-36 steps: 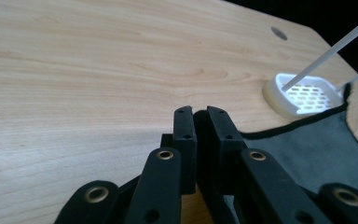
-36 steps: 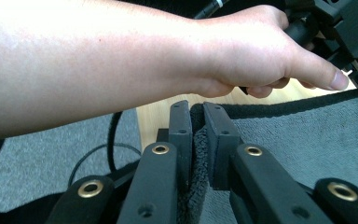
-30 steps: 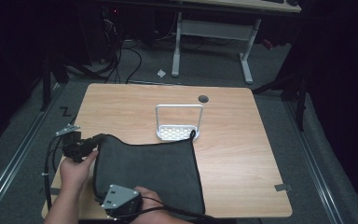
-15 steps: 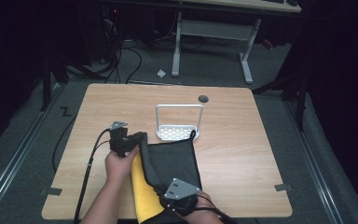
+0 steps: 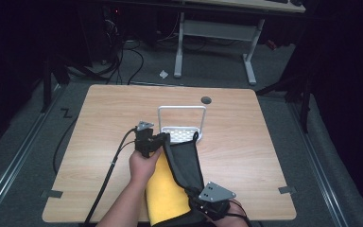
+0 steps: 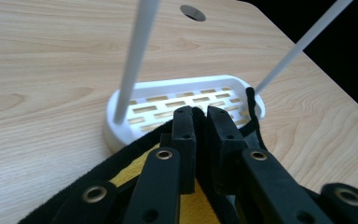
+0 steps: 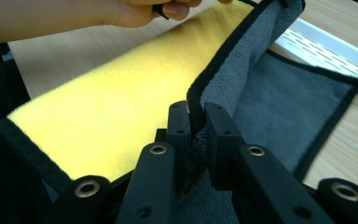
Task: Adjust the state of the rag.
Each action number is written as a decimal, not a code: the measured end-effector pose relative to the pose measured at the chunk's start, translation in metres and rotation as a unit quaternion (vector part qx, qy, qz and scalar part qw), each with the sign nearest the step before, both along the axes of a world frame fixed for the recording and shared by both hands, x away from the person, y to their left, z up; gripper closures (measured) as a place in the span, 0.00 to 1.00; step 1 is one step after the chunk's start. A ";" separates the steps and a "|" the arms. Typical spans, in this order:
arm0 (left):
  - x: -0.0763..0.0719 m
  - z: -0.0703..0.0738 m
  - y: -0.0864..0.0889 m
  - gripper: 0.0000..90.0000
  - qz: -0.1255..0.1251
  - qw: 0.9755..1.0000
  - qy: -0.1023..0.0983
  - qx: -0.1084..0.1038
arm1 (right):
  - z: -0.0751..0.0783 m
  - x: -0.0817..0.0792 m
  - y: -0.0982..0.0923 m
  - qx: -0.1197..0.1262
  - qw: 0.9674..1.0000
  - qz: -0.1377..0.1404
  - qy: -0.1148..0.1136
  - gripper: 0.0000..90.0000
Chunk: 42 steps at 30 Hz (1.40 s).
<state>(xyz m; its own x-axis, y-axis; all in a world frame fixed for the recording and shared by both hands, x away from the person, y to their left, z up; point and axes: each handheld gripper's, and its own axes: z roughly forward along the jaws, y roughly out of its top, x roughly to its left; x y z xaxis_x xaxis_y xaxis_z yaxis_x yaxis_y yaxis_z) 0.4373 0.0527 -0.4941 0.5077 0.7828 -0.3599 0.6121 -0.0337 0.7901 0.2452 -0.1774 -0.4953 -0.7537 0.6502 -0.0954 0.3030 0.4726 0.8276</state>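
Yellow on one face and dark grey on the other, the cloth (image 5: 179, 182) lies on the near part of the desk (image 5: 104, 123), half turned over, its far end touching the white rack (image 5: 182, 127). We judge it soft, light and limp, so it will sag between two holds; the black hemmed edge is the best place to pinch it. The left tongs (image 5: 163, 138) are closed on the far corner of the hem, just beside the rack. The right tongs (image 5: 201, 201) are closed on the hem at the near end.

From above we see the whole fold and both hands. The right gripper view shows the plush grey pile and the hem standing up between its pads (image 7: 214, 135), while the left gripper view shows the slotted base of the rack (image 6: 182, 100) and its two thin white rods.
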 end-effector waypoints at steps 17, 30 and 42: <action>0.000 0.019 -0.043 0.90 -0.046 0.999 -0.010 0.015 | 0.013 -0.006 -0.031 -0.010 1.000 -0.011 -0.022 0.91; -0.015 0.011 -0.046 0.55 -0.099 0.995 0.003 0.006 | 0.008 -0.005 -0.041 0.017 1.000 -0.017 -0.010 0.71; -0.099 -0.012 0.025 0.74 -0.111 0.993 0.023 0.021 | 0.000 0.017 -0.047 0.006 0.999 -0.046 -0.001 0.76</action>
<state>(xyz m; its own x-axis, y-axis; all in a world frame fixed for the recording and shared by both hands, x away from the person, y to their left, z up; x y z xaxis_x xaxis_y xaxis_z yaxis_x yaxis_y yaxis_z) 0.3379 0.0781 -0.5062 0.6534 0.6682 -0.3557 0.6215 -0.2052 0.7561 0.2619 -0.2246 -0.4955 -0.6903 0.7181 -0.0885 0.3438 0.4332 0.8332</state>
